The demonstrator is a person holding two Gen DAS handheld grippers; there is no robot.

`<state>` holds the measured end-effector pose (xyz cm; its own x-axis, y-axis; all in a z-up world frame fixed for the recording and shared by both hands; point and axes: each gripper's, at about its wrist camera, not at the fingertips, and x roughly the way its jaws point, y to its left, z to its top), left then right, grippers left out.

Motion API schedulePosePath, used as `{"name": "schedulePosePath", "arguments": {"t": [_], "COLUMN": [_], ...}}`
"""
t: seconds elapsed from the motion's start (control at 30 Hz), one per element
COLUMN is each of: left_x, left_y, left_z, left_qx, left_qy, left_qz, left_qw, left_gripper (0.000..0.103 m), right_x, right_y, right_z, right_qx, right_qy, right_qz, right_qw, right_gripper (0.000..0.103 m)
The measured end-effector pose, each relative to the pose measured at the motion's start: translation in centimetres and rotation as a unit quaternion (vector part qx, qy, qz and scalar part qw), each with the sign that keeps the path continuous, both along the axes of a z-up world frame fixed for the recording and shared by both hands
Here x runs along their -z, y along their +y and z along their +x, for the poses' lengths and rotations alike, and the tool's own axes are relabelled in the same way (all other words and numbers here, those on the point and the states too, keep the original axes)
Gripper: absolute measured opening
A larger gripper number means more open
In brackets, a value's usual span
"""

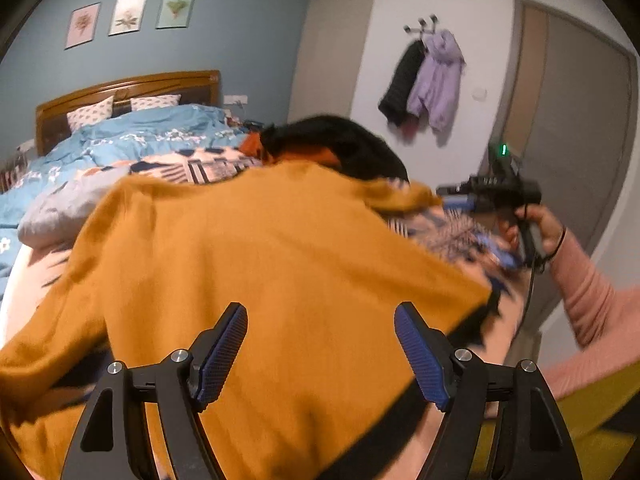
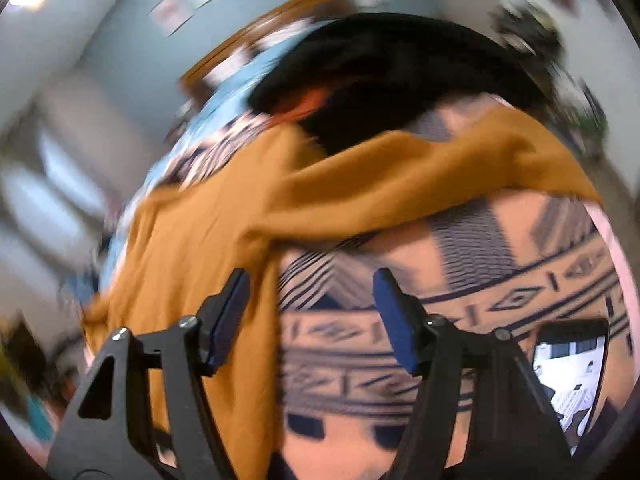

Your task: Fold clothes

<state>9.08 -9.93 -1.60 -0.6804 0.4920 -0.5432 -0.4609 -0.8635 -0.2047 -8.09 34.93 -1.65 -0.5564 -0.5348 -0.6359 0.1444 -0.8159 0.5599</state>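
We see one mustard sweater spread on the patterned blanket at the foot of the bed, with one sleeve folded across toward the right side. One black garment with an orange lining lies just beyond the sweater's collar.

The left gripper hovers over the sweater's lower body, its two blue-padded fingers spread wide with nothing between them. The right gripper likewise stands wide and holds nothing; its left finger lies over the sweater's edge, its right over the bare blanket. In the left wrist view we also see the right hand holding that gripper near the sleeve's end, blurred by motion.

One phone rests on the blanket, at the right edge of the right wrist view.

On the blue wall we count three framed prints; on the bed, two pillows against one wooden headboard; on the hook rack, two hanging jackets, one black and one lilac, beside one door.
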Motion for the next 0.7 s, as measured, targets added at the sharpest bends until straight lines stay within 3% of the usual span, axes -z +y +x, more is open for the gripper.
{"name": "schedulePosePath", "arguments": {"t": [0.13, 0.4, 0.5, 0.63, 0.7], "left_x": [-1.7, -5.7, -7.6, -10.1, -10.8], "left_y": [-0.1, 1.3, 1.2, 0.4, 0.2], "left_z": [-2.3, -4.3, -4.9, -5.9, -6.2], "left_qx": [-0.009, 0.01, 0.015, 0.008, 0.011], "left_qy": [-0.002, 0.029, 0.03, 0.015, 0.006], "left_qz": [0.031, 0.057, 0.078, 0.118, 0.136], "left_qw": [0.9995, 0.9979, 0.9964, 0.9929, 0.9906], "left_gripper": [0.079, 0.08, 0.08, 0.08, 0.082], "right_x": [2.1, 4.2, 3.1, -1.0, -1.3], "right_y": [3.4, 5.1, 5.1, 5.6, 6.1], "right_z": [-3.2, -6.9, -7.1, -7.0, -7.0], "right_qx": [0.072, 0.132, 0.131, 0.126, 0.135], "right_qy": [-0.064, -0.104, -0.101, -0.061, -0.059], "right_qz": [-0.073, -0.123, -0.136, -0.114, -0.107], "right_qw": [0.993, 0.978, 0.977, 0.984, 0.983], "right_gripper": [0.075, 0.078, 0.078, 0.078, 0.084]}}
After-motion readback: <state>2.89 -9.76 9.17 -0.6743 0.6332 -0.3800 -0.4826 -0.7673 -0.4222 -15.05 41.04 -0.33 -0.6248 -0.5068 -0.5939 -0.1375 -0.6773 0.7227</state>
